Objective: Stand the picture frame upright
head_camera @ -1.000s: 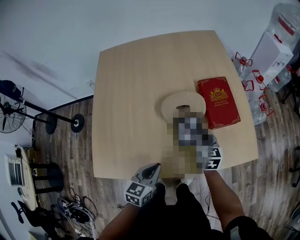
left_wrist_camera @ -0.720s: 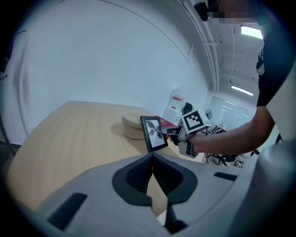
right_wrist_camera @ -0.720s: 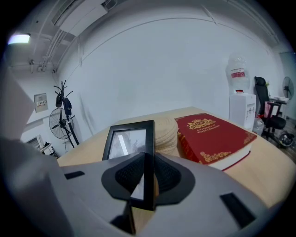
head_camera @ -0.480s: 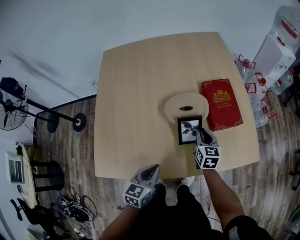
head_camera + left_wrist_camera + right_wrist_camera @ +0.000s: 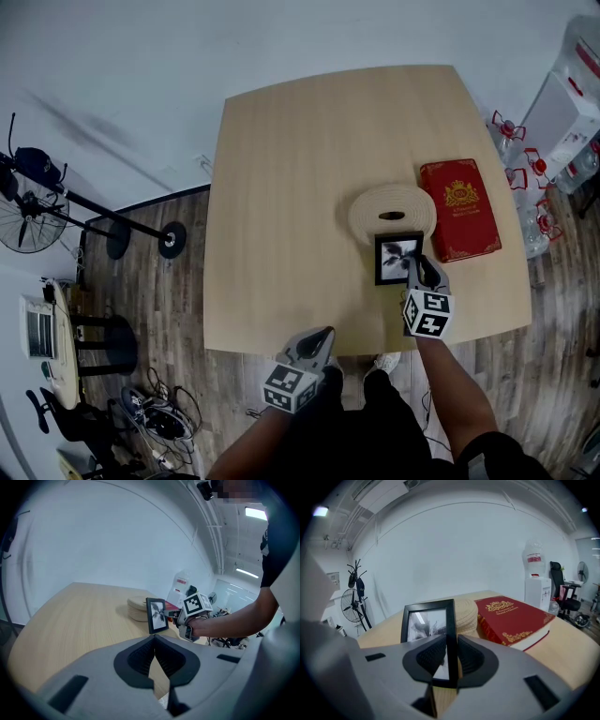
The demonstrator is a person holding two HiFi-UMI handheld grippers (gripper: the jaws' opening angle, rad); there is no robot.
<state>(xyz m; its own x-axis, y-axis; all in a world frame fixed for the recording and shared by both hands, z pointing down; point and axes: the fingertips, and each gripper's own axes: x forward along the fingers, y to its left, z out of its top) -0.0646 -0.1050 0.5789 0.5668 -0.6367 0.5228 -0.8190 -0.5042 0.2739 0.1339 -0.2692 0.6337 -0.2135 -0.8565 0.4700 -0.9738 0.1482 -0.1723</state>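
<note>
Neither gripper had shifted against the table [image 5: 291,187] since before. Right gripper [image 5: 447,660] clamped the frame [image 5: 427,623] by its edge, upright over the table; mat [image 5: 392,208] just beyond, book [image 5: 461,208] beyond-right. Left gripper [image 5: 325,332] hung closed, empty, at the near edge; wood floor [image 5: 159,300] around.

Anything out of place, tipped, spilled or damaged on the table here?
Nothing stands out. The picture frame is about upright on the table, one edge clamped in the right gripper, beside a round woven mat; the red book lies flat. No spill or damage shows. The left gripper is shut, off the table's near edge.
</note>
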